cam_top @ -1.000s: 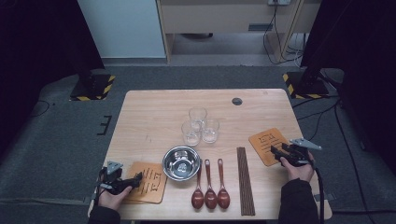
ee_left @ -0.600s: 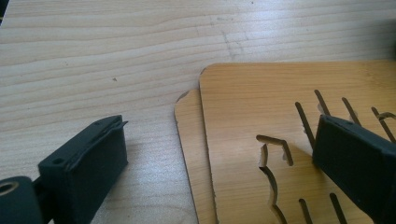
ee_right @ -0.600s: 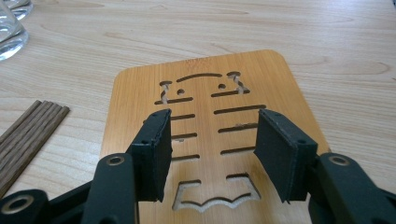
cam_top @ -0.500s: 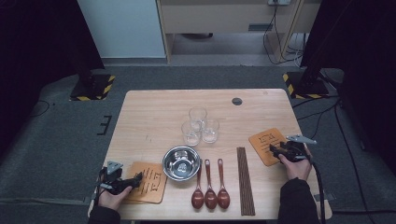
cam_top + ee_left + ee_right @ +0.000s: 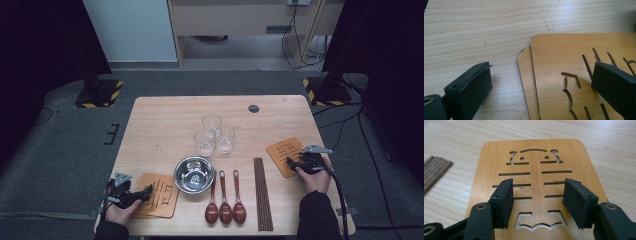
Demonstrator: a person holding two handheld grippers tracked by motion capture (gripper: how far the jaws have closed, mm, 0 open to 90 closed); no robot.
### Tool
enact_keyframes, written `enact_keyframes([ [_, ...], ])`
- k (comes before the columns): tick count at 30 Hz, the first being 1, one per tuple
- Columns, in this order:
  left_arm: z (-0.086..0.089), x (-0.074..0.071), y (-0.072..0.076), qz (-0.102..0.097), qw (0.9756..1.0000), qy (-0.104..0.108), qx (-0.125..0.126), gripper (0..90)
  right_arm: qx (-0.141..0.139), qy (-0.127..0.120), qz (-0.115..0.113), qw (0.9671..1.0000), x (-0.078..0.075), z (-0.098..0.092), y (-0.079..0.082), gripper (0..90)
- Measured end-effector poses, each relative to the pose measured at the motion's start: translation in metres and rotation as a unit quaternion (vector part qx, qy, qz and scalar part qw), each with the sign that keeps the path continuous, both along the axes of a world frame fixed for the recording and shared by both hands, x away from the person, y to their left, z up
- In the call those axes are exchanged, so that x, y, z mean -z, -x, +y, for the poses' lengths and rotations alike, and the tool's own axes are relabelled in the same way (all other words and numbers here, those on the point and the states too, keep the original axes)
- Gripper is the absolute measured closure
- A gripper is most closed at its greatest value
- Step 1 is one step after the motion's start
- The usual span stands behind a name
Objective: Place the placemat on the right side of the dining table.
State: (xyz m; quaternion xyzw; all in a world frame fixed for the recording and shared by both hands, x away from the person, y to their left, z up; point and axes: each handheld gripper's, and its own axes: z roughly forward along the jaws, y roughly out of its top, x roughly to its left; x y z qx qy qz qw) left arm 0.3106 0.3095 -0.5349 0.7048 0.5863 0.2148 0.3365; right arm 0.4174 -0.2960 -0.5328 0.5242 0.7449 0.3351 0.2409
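Observation:
My right gripper (image 5: 294, 162) (image 5: 537, 190) hovers low over the near end of a wooden coaster (image 5: 282, 149) (image 5: 534, 147) with slot cut-outs, at the table's right. It is open, and its jaws have just been opening, with nothing clamped between them. My left gripper (image 5: 146, 191) (image 5: 541, 75) rests at the front left, wide open. One jaw lies on the bare table and the other over a second coaster (image 5: 162, 199) (image 5: 564, 52). That coaster sits on another coaster (image 5: 525, 67) whose edge peeks out beneath it.
A steel bowl (image 5: 178, 175) stands in the front middle, with three brown spoons (image 5: 225, 200) before it. A bundle of dark chopsticks (image 5: 263, 192) lies right of the spoons. Three clear glasses (image 5: 215, 134) cluster mid-table. A small dark disc (image 5: 254, 108) lies at the back.
The right gripper has shifted slightly left over its coaster. The left hand has stayed put.

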Motion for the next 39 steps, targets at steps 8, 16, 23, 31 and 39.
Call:
enact_keyframes([
  [8, 0.000, 0.000, 0.000, 0.000, 1.0000, 0.000, 0.000, 1.9, 0.011, -0.001, -0.012, 0.9999, 0.003, 0.004, 0.000, 40.4],
  [16, 0.000, 0.000, 0.000, 0.000, 1.0000, 0.000, 0.000, 1.9, 0.034, 0.000, -0.017, 0.9993, 0.003, 0.011, -0.002, 42.5],
  [23, 0.000, 0.000, 0.000, 0.000, 1.0000, 0.000, 0.000, 1.9, 0.060, 0.000, -0.018, 0.9981, 0.004, 0.018, -0.005, 42.7],
  [31, 0.000, 0.000, 0.000, 0.000, 1.0000, 0.000, 0.000, 1.8, 0.089, -0.004, -0.019, 0.9958, 0.004, 0.023, -0.007, 43.3],
  [39, 0.000, 0.000, 0.000, 0.000, 1.0000, 0.000, 0.001, 1.6, 0.123, 0.001, -0.015, 0.9923, 0.003, 0.031, -0.009, 38.3],
])
